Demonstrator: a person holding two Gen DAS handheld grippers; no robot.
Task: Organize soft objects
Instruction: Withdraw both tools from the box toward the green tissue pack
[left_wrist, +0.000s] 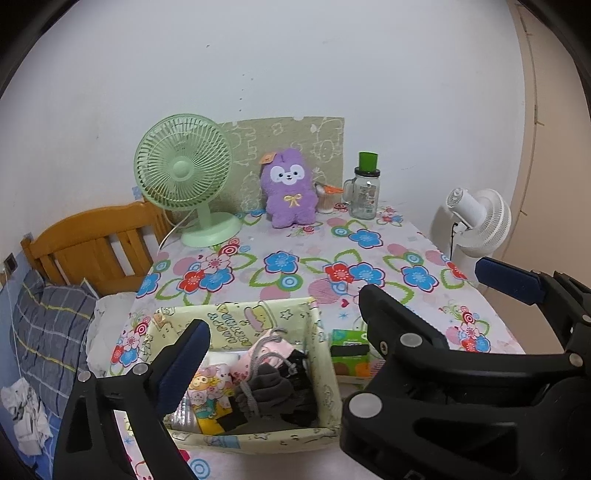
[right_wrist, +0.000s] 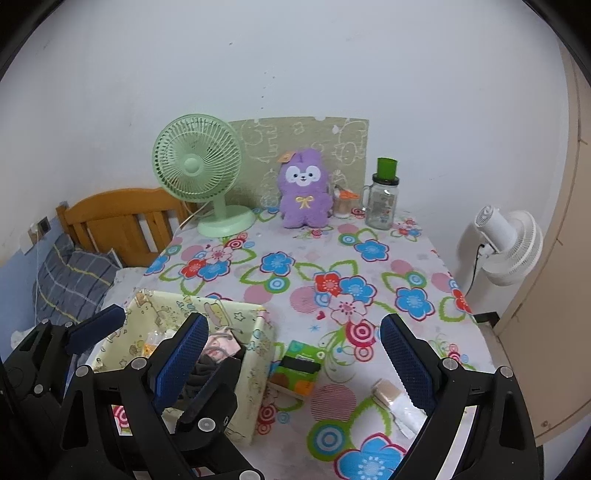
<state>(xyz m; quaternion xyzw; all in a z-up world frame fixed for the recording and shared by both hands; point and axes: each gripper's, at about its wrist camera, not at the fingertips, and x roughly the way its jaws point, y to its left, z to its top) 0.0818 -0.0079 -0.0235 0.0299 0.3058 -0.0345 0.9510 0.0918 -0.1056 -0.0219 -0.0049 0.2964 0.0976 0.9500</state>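
A pale yellow cartoon-print storage box (left_wrist: 321, 354) (right_wrist: 258, 350) stands on the near left of the floral table. It holds several soft items, among them pink socks (left_wrist: 271, 349) and dark grey socks (left_wrist: 269, 387). A purple plush toy (left_wrist: 290, 188) (right_wrist: 304, 194) sits upright at the table's back. A beige and white sock pack (right_wrist: 397, 406) lies at the near right. My left gripper (left_wrist: 280, 325) is open and empty over the box. My right gripper (right_wrist: 295, 354) is open and empty, above a green packet (right_wrist: 301, 365).
A green desk fan (left_wrist: 184, 173) (right_wrist: 199, 166) stands back left. A glass jar with a green lid (left_wrist: 365, 192) (right_wrist: 384, 195) and a small cup (right_wrist: 343, 203) stand beside the plush. A white fan (right_wrist: 506, 243) is off the table's right edge. A wooden bed headboard (left_wrist: 92, 240) is to the left.
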